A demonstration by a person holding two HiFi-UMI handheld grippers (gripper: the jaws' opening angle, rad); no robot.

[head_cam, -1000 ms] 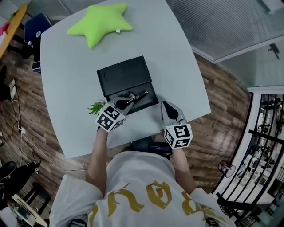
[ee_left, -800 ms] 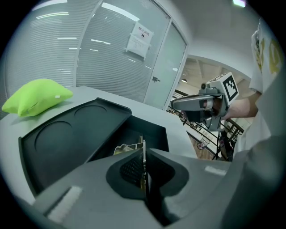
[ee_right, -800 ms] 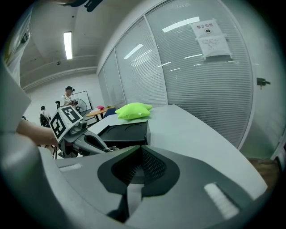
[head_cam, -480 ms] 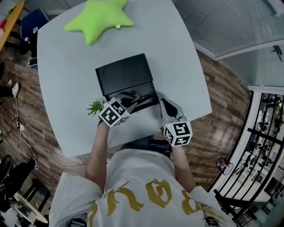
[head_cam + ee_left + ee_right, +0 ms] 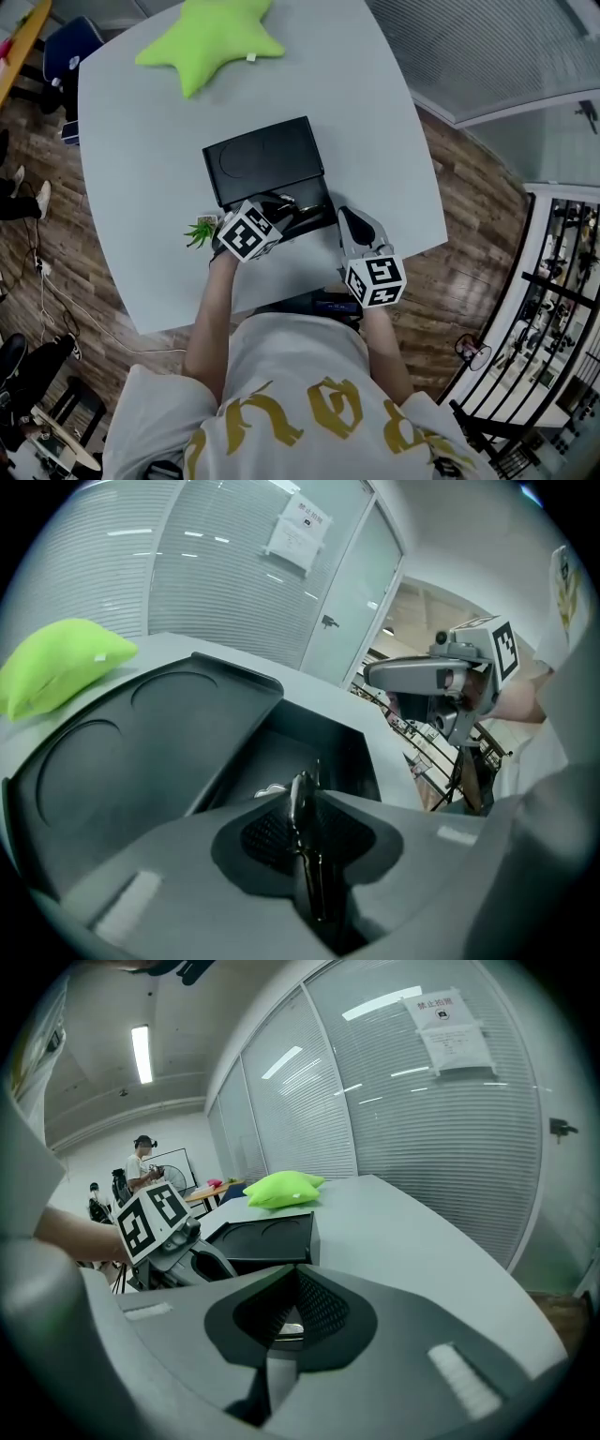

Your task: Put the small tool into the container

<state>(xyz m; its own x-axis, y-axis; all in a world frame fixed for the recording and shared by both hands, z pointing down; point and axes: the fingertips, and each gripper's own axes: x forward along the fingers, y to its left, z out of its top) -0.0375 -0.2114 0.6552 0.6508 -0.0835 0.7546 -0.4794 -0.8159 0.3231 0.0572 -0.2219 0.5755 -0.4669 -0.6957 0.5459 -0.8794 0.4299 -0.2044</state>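
The left gripper (image 5: 270,214) clamps the thin tool (image 5: 303,810), aimed lengthwise into the box (image 5: 349,754) just ahead, mid-frame; the right gripper (image 5: 352,224), closed and seemingly empty, waits beside.

The grey table (image 5: 141,141) bears a black case (image 5: 262,164), green cushion (image 5: 208,37), tiny plant (image 5: 200,230).

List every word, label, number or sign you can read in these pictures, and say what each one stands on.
Paper notice on the glass partition: print too small to read.
White T-shirt: gold ornate lettering, partly out of frame, unreadable.
Left marker cube and right marker cube: black-and-white square patterns, no words.
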